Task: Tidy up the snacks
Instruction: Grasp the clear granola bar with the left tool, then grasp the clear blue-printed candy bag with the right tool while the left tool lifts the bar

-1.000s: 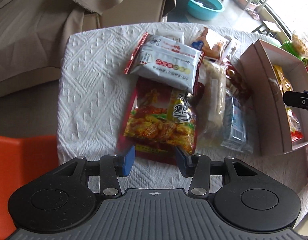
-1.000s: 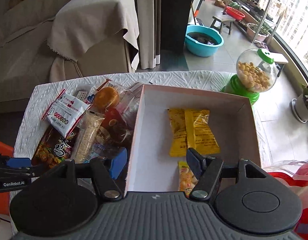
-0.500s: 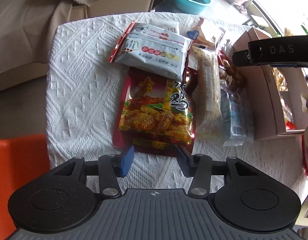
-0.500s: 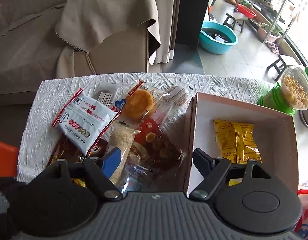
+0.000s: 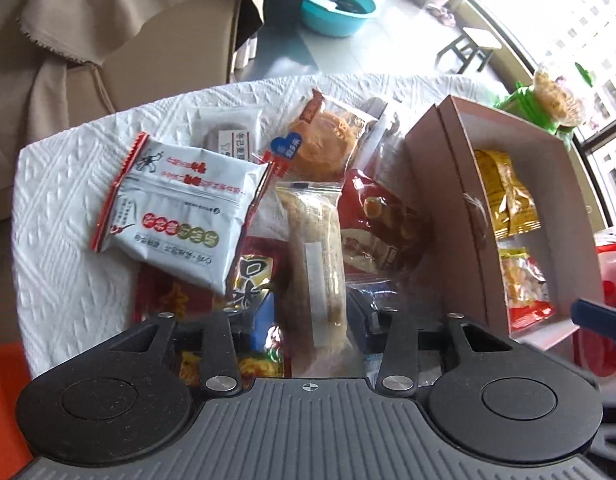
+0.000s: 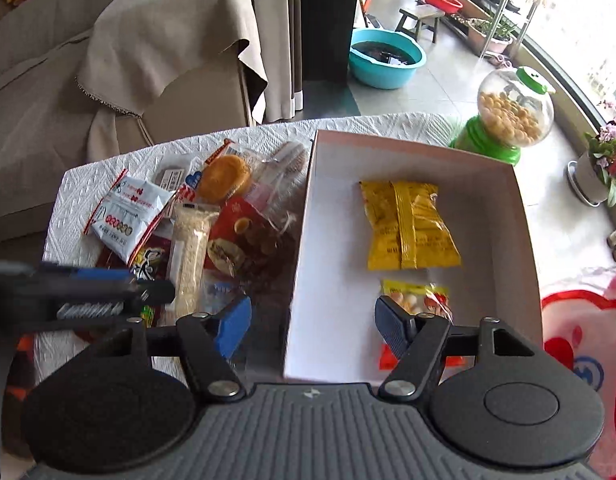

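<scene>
White embossed cloth covers the worktop (image 5: 68, 208), with a draped sofa (image 6: 108, 80) and a teal basin (image 6: 386, 58) on the floor beyond its far edge. Loose snacks lie heaped across the middle: a white sachet (image 5: 180, 208) with red edges toward the left edge, a round cake pack (image 5: 324, 140) near the far edge, a red nut bag (image 5: 382, 232) beside the box, and a long clear-wrapped roll (image 5: 316, 264) running toward the near edge. An open cardboard box (image 6: 488, 184) sits at the right side, holding 2 packs: a yellow pouch (image 6: 408, 226) and a smaller candy bag (image 6: 416, 296) nearer the front wall. A green-based dispenser (image 6: 508, 120) stands just past the box's far corner. The left gripper (image 5: 311, 322) points down over the heap, its jaws closing with the near end of the roll between them; whether the pads already press on it I cannot tell. The right gripper (image 6: 312, 326) is closing too, straddling the box's left wall, grasping nothing.
</scene>
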The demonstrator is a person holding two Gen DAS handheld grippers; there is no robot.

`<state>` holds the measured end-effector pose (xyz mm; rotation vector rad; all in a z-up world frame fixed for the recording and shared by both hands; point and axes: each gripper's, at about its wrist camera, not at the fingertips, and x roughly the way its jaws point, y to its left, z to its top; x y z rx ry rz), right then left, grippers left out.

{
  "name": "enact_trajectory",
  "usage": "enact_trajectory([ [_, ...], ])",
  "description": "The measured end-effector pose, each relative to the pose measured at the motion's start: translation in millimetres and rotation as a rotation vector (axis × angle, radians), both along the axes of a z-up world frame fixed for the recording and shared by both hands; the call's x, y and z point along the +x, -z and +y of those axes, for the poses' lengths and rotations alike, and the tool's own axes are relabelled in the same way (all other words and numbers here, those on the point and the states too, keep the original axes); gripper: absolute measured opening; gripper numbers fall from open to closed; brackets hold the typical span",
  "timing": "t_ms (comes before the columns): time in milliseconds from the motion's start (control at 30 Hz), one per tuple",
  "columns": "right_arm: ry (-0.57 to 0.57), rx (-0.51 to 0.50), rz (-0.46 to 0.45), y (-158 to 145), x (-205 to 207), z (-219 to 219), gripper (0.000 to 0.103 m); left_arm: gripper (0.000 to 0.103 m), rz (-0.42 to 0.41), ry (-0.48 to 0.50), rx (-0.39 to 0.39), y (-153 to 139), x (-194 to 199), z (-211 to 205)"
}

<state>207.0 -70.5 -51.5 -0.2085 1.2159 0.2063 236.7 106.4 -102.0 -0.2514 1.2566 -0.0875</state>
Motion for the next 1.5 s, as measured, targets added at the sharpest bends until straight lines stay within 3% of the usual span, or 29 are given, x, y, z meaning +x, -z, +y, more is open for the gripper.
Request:
enact_trajectory([
  [67, -0.015, 0.005, 0.01, -1.3, -11.5, -4.2, 0.069, 0.034, 0.007, 0.008, 0.019, 5.0, 6.6, -7.4],
  [367, -0.013, 0.115, 0.102, 18.7, -24.6, -24.1, 0.069, 0.031, 0.062, -0.021, 0.084, 3.6, -4.6, -13.7],
  [500, -0.048, 0.174, 0.086, 7.5, -21.1, -24.4, 0.069, 0.031, 0.097, -0.061, 0.098, -1.9, -40.8, -10.4],
  [700, -0.187, 0.194, 0.002, -15.4, -12.5, -9.0, 0.069, 0.031, 0.172, -0.184, 0.086, -4.5, -114.1, 2.6],
  [733, -0.221, 0.195, -0.004, -16.2, -7.7, -0.7, 0.067, 0.031, 0.185, -0.205, 0.084, -3.7, -123.8, 5.0],
  [833, -0.34, 0.165, -0.026, -8.1, 7.1, 34.1, 0.047, 0.031, 0.21, -0.256, 0.073, 0.3, -143.5, 12.3],
  [900, -0.386, 0.121, -0.03, 7.3, 18.8, 59.2, 0.026, 0.031, 0.222, -0.282, 0.059, 3.9, -152.4, 14.9],
  [967, -0.412, 0.091, 0.007, 28.4, 30.5, 81.4, 0.023, 0.031, 0.219, -0.301, 0.038, 5.2, -159.7, 17.2],
  [1167, -0.425, 0.051, 0.136, 69.3, 17.6, 92.8, 0.023, 0.031, 0.204, -0.31, -0.01, 7.8, -167.5, 21.6],
  [1333, -0.426, 0.133, 0.219, 57.6, -39.3, 53.7, 0.023, 0.031, 0.21, -0.286, -0.047, 9.8, -171.5, 23.7],
  [1400, -0.413, 0.153, 0.207, 47.9, -59.6, 36.5, 0.025, 0.031, 0.207, -0.263, -0.043, 10.8, -172.4, 22.7],
  [1433, -0.409, 0.144, 0.176, 41.5, -70.6, 28.7, 0.028, 0.032, 0.201, -0.253, -0.038, 11.1, -172.5, 21.5],
  [1467, -0.406, 0.13, 0.151, 38.1, -77.7, 23.4, 0.041, 0.032, 0.195, -0.244, -0.032, 10.6, -172.4, 20.4],
  [1500, -0.395, 0.112, 0.12, 34.2, -83.5, 17.8, 0.062, 0.032, 0.19, -0.236, -0.027, 10.7, -172.5, 18.1],
])
